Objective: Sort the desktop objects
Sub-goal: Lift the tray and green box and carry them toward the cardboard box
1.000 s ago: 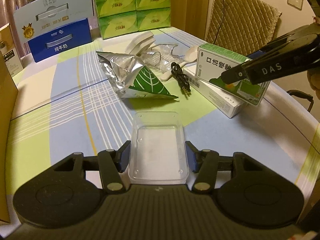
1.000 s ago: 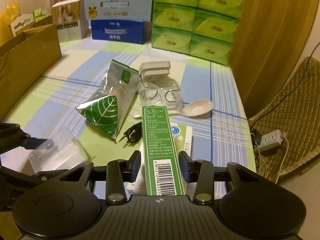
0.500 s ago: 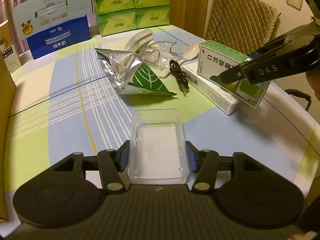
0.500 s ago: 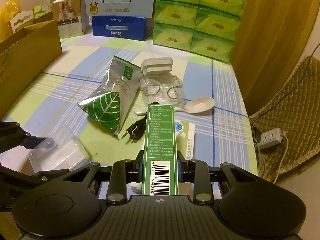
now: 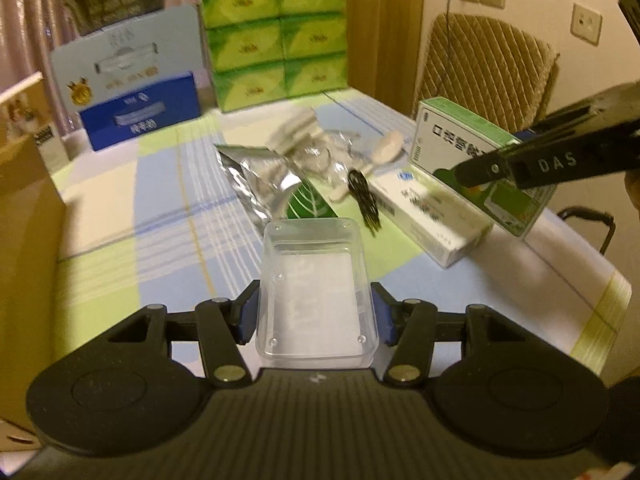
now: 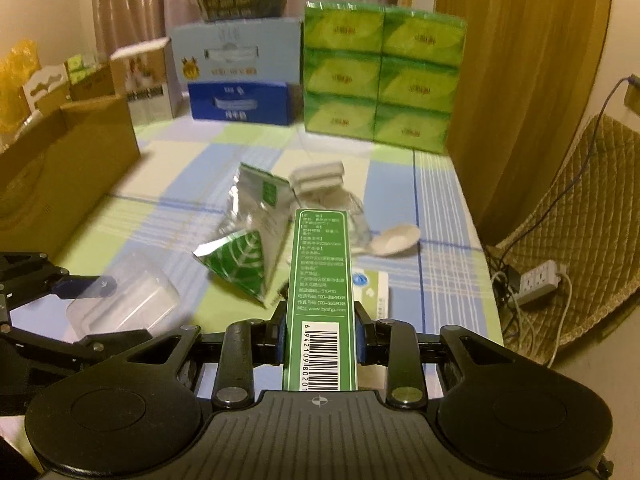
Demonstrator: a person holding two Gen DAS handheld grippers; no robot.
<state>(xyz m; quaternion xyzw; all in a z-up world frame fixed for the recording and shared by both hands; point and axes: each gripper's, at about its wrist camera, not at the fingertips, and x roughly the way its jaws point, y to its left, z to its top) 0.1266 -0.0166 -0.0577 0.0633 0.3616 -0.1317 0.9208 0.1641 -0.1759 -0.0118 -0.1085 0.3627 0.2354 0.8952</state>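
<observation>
Right wrist view: right gripper (image 6: 320, 334) clamps the green box (image 6: 322, 300), left gripper (image 5: 316, 312) the clear tray (image 5: 316, 292); beside the foil pouch (image 6: 244, 252), either could slip.

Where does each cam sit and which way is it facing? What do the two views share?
Left wrist: on the left gripper, facing down the table; its jaws are clamped on the clear plastic box; the right gripper reaches in from the right.
Right wrist: on the right gripper, facing down the table; its jaws, just closed further, grip the green carton; the left gripper shows at left.
Shared: foil bag, spoon, tissue packs, both held items.
</observation>
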